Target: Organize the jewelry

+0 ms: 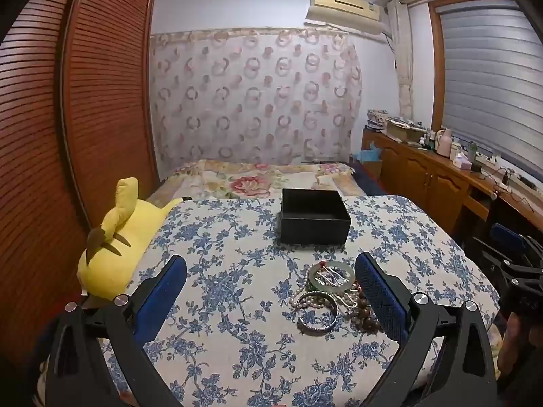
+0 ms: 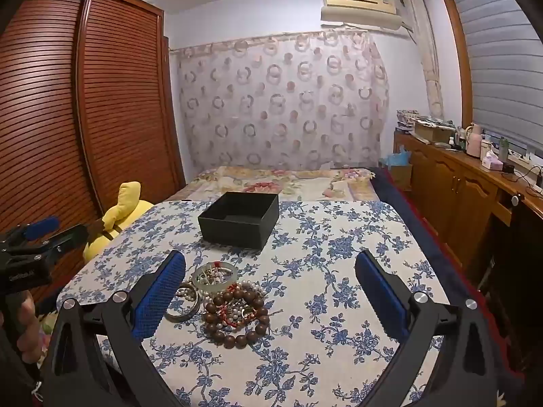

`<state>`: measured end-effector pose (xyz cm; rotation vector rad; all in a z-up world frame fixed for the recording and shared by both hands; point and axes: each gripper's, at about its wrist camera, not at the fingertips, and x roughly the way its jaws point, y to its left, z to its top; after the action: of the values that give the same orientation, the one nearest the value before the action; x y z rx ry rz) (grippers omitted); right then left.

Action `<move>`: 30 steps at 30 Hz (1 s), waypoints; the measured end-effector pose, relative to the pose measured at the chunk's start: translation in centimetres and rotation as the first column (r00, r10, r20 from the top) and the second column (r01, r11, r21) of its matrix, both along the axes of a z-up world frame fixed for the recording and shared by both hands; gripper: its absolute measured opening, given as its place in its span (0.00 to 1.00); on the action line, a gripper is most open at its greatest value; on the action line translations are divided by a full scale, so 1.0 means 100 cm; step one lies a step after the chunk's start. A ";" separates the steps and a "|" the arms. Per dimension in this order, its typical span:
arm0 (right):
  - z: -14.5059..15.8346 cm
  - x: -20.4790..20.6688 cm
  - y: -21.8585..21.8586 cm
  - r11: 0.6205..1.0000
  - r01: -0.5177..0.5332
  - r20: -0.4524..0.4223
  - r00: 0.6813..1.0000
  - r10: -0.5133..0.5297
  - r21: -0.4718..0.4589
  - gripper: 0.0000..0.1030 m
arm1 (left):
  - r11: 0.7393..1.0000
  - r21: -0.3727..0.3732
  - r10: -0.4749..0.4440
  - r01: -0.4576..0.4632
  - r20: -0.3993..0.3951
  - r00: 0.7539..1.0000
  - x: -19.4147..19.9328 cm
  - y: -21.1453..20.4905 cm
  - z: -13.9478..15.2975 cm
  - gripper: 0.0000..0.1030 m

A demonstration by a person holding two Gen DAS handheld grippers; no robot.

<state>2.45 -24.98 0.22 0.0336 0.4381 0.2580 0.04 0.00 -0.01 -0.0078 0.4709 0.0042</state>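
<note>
Both the left claw point(image 1: 271, 281) and right claw point(image 2: 270, 279) are spread wide and hold nothing, so grabbing the tangled jewelry point(image 2: 224, 300) just ahead could drag up many pieces and spill them before the box point(image 2: 239, 218).

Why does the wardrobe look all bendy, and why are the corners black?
Left wrist view: the fisheye lens bows the wardrobe and blacks out the corners. Right wrist view: same curve on the wardrobe and window frame; the box in the middle stays nearly straight.

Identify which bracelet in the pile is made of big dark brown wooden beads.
The wooden bead bracelet, at the near side of the pile. The jade bangle is a smooth pale ring, and the silver bangle is thin metal.
</note>
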 end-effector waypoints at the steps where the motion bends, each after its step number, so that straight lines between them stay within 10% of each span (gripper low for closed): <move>1: 0.000 0.001 -0.001 1.000 0.003 -0.003 1.000 -0.003 0.002 0.98 | 1.000 0.000 -0.001 0.001 0.003 1.000 0.000 0.000 0.000 0.93; 30: 0.000 0.001 -0.005 1.000 0.007 0.000 1.000 -0.007 0.007 0.98 | 1.000 0.005 -0.002 0.002 0.014 1.000 -0.002 -0.007 0.003 0.93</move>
<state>2.56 -25.51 0.19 0.0416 0.4371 0.2528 -0.20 -0.68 0.33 -0.0026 0.4570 0.0032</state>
